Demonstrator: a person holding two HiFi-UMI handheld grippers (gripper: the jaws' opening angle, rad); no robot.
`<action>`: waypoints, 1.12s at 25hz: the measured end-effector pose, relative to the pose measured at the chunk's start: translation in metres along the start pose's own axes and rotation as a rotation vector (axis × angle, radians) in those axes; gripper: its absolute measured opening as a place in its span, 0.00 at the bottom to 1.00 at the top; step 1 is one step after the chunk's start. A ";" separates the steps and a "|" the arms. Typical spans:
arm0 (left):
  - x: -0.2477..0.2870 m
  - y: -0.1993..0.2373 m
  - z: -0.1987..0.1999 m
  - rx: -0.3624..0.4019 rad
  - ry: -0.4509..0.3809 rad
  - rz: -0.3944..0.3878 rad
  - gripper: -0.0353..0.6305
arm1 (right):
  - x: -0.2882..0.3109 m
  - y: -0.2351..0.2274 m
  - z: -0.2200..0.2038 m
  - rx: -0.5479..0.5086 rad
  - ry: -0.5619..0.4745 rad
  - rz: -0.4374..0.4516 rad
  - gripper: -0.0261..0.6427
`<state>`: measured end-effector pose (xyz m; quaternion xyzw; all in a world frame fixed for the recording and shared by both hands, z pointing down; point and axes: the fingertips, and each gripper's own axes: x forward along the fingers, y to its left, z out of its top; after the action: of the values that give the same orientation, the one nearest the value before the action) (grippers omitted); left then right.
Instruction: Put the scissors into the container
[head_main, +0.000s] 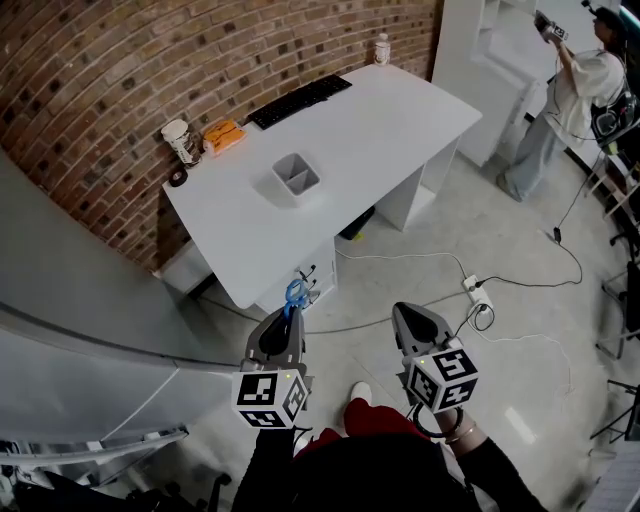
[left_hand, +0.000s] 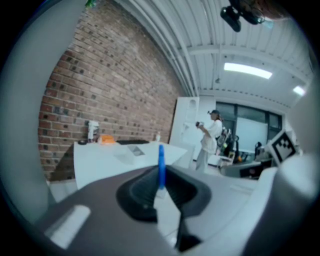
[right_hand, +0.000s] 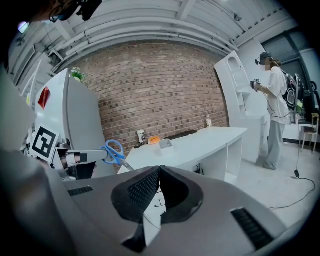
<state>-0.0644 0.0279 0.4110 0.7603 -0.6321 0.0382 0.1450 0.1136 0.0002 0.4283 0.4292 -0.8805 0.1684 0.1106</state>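
The counter (head_main: 400, 120) holds the container (head_main: 296, 180). Well apart from the container, the left claw (head_main: 288, 318) is clamped on the blue scissors (head_main: 294, 293). The right claw (right_hand: 160, 174) is pressed together on nothing. I think this is the carrying step. Next, the scissors need to get above the container.

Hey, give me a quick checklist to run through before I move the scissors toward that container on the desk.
1. Scissors gripped: ok, left gripper is shut on their blue handle.
2. Right gripper free: ok, jaws together, nothing between them.
3. Container upright with open top: ok, standing on the white desk.
4. Room in the container: ok, nothing seen in its compartments.
5. Scissors above the container: not ok, both grippers are short of the desk, over the floor.
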 end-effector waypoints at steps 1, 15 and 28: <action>0.004 0.000 0.001 0.002 0.000 0.003 0.10 | 0.003 -0.002 0.001 -0.001 0.002 0.005 0.05; 0.041 0.001 0.015 0.000 -0.004 0.050 0.10 | 0.036 -0.028 0.022 -0.016 0.005 0.061 0.05; 0.058 0.009 0.035 0.023 -0.027 0.081 0.10 | 0.051 -0.035 0.032 0.004 -0.005 0.085 0.05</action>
<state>-0.0658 -0.0384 0.3927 0.7362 -0.6637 0.0412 0.1259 0.1094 -0.0690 0.4230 0.3922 -0.8978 0.1734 0.1001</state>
